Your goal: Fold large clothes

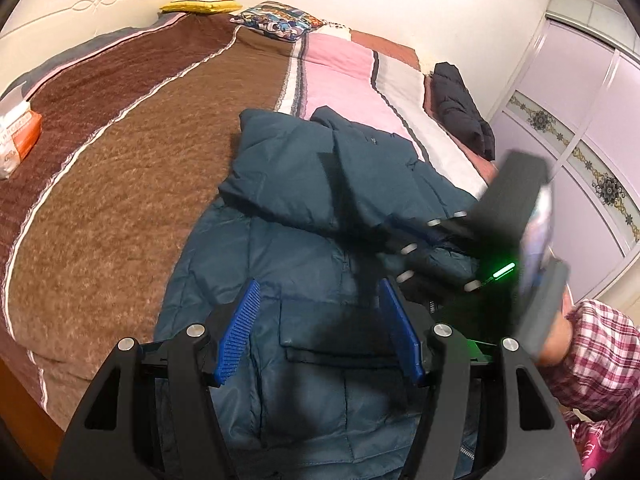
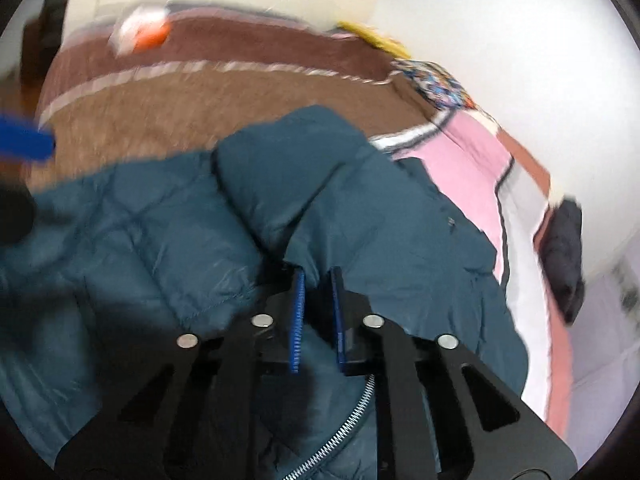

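Teal jacket (image 1: pixel 304 248) spread on the bed (image 1: pixel 120 184), lying across the brown blanket (image 1: pixel 132 152) with its upper part reaching toward the pink quilt (image 1: pixel 340 76). Hood or collar (image 1: pixel 280 168) doubled back over the body, a sleeve folded across the chest. Front pocket flap (image 1: pixel 340 344) just past the left gripper's fingers; zipper (image 2: pixel 344 428) running down near the bottom edge of the right view.

Left gripper (image 1: pixel 318 332) poised over the lower front of the jacket, jaws released and wide apart, nothing between the blue pads (image 1: pixel 240 332). Touching the fabric or hovering above it: cannot tell.

Right gripper (image 2: pixel 318 312) low over the jacket near the fold of the sleeve, jaws nearly together with only a narrow gap. Teal cloth seen right at the tips, but clenched on it or merely resting against it: cannot tell, the right view being blurred. Same gripper blurred in the left view too, at the right, a green light (image 1: pixel 502 270) glowing on it, held by a hand (image 1: pixel 554 344) with a plaid sleeve (image 1: pixel 600 348).

Elsewhere on the bed: black jacket (image 1: pixel 460 108) at the far edge beside the wardrobe doors (image 1: pixel 580 128), yellow cushion (image 1: pixel 200 5) and patterned pillow (image 1: pixel 280 20) by the wall, orange-and-white pack (image 1: pixel 18 132) at the left edge
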Tool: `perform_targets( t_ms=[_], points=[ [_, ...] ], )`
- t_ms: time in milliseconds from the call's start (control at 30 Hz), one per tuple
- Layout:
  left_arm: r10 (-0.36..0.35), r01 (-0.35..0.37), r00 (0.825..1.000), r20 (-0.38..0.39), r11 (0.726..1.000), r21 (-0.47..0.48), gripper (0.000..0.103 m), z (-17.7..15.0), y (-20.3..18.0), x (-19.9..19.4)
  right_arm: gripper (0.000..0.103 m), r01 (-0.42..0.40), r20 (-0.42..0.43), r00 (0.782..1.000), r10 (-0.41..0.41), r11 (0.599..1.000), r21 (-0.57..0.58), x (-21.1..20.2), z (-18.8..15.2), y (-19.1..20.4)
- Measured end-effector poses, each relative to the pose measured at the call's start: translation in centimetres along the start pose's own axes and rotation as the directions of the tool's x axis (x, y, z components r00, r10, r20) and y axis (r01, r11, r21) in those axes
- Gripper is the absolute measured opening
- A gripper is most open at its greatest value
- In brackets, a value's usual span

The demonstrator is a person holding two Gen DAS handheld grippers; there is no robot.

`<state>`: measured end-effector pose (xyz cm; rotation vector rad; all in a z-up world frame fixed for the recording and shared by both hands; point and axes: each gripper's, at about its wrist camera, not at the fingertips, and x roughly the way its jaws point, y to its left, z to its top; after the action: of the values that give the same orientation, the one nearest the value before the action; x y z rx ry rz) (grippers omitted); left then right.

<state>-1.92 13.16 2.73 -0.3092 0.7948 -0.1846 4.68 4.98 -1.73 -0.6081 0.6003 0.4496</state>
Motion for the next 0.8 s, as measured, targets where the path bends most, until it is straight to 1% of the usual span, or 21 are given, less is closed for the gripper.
perform_targets(
  t_ms=[33,100,167,200,233,267,300,333,367,400,433,467,500,533,600,700,733,767,800],
  points=[
    [0.0,0.0,1.0,-0.001,1.0,0.0,0.061,0.0,0.0,0.1,0.01,-0.018,0.019,1.0,0.017,0.998,0.063,-0.9,-0.1,-1.1],
    [-0.004,0.004,1.0,-0.005,1.0,-0.001,0.061,0.0,-0.2,0.3,0.009,-0.02,0.045,0.999,0.013,0.985,0.17,-2.6,-0.5,-3.2],
    [-0.014,0.014,1.0,-0.008,1.0,-0.004,0.061,0.0,-0.5,0.4,0.008,-0.027,0.067,0.998,0.007,0.955,0.296,-4.2,-1.4,-5.8],
    [-0.018,0.018,1.0,-0.011,1.0,-0.004,0.061,0.1,-0.6,0.6,0.008,-0.03,0.071,0.997,0.004,0.933,0.358,-4.8,-1.9,-7.1],
    [-0.018,0.018,1.0,-0.013,1.0,-0.001,0.061,0.1,-0.7,0.7,0.008,-0.038,0.077,0.997,0.004,0.897,0.441,-5.6,-2.9,-8.9],
    [-0.019,0.019,1.0,-0.016,1.0,0.003,0.061,0.1,-0.9,0.8,0.008,-0.044,0.082,0.997,0.004,0.87,0.492,-6.3,-3.5,-9.8],
    [-0.021,0.021,1.0,-0.019,1.0,0.006,0.061,0.1,-1.1,0.9,0.008,-0.051,0.084,0.996,0.005,0.834,0.549,-6.9,-4.3,-11.0],
    [-0.022,0.022,1.0,-0.023,1.0,0.01,0.061,0.2,-1.4,1.0,0.009,-0.058,0.08,0.997,0.011,0.787,0.614,-7.4,-5.6,-12.4],
    [-0.023,0.024,0.999,-0.026,1.0,0.015,0.061,0.3,-1.6,1.2,0.009,-0.061,0.072,0.997,0.019,0.759,0.648,-7.7,-6.2,-13.2],
    [-0.024,0.025,0.999,-0.028,1.0,0.018,0.061,0.3,-1.9,1.3,0.02,-0.069,0.063,0.997,0.035,0.729,0.681,-7.7,-7.1,-13.9],
    [-0.026,0.027,0.999,-0.031,0.999,0.022,0.061,0.4,-2.1,1.4,0.042,-0.08,0.051,0.997,0.062,0.697,0.713,-7.6,-8.4,-14.8],
    [-0.027,0.028,0.999,-0.034,0.999,0.027,0.061,0.5,-2.5,1.6,0.052,-0.08,0.04,0.996,0.074,0.679,0.729,-7.5,-9.0,-15.4],
    [-0.026,0.028,0.999,-0.036,0.999,0.032,0.061,0.5,-2.8,1.7,0.057,-0.071,0.025,0.997,0.079,0.654,0.753,-7.4,-10.0,-16.1],
    [-0.025,0.026,0.999,-0.037,0.999,0.036,0.061,0.6,-3.0,1.8,0.057,-0.063,0.019,0.997,0.077,0.623,0.78,-7.4,-11.1,-16.8],
    [-0.021,0.023,0.999,-0.04,0.998,0.05,0.061,0.8,-3.5,1.9,0.057,-0.084,0.029,0.994,0.105,0.57,0.817,-7.5,-12.8,-18.0],
    [-0.005,0.008,0.999,-0.042,0.998,0.062,0.061,1.2,-4.2,2.2,0.057,-0.1,0.046,0.991,0.126,0.466,0.879,-7.7,-15.2,-19.7],
    [0.001,0.002,0.999,-0.044,0.998,0.063,0.061,1.3,-4.3,2.4,0.057,-0.105,0.048,0.989,0.141,0.424,0.899,-7.5,-16.1,-20.2],
    [0.008,-0.005,0.999,-0.047,0.998,0.064,0.061,1.5,-4.4,2.7,0.057,-0.107,0.049,0.987,0.155,0.394,0.913,-7.3,-16.8,-20.8],
    [0.012,-0.009,0.999,-0.049,0.998,0.065,0.061,1.5,-4.6,2.9,0.057,-0.112,0.052,0.983,0.177,0.351,0.93,-6.9,-17.6,-21.4]
  ],
)
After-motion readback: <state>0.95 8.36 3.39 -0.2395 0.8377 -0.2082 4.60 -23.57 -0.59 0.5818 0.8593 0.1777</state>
